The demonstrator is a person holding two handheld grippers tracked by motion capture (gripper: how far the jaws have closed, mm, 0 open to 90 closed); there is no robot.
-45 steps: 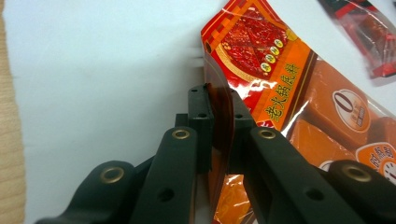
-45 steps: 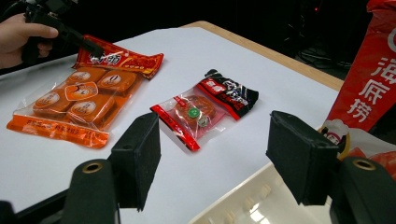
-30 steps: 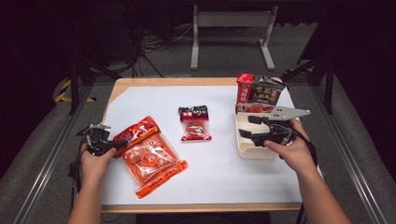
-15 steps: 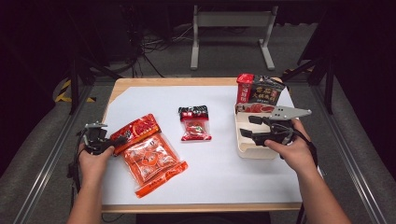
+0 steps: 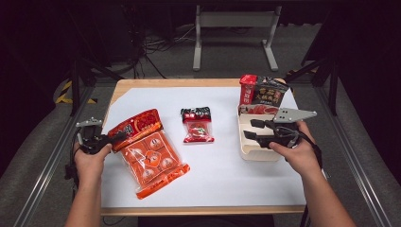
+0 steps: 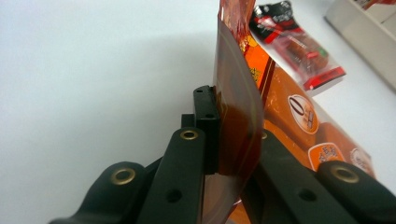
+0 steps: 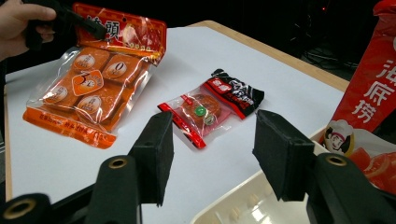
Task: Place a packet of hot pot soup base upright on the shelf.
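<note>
- Dark studio floor, with cables and a metal stand, surrounds the white-topped table in the high view.
- High view: the left gripper, at the left edge, is clamped on the top-left corner of the orange snack bag. The bag's long axis runs from that corner toward the front edge, slanting right, so its free end lies away from the gripper; its lower end rests on the table.
- High view: the right gripper hovers over the cream tray near the right edge, with two upright red packets behind it at the far right corner. The small red-and-black packet lies mid-table between the hands, untouched.
- Left gripper view: the jaws pinch the bag's clear edge, which stands upright between them, the orange body trailing away to the right.
- Right gripper view: the jaws stand apart with nothing between them, having just been closing; beyond them lie the small packet and, farther, the bag held up at its corner by the other hand.
- Judgement: the left hand is far nearer the bag, so the lift falls to it, most likely carrying the bag rightward toward the tray.
- Against the earlier frames, the bag's gripped end sits higher and its red header has tilted up off the table; the right hand has stayed where it was.
</note>
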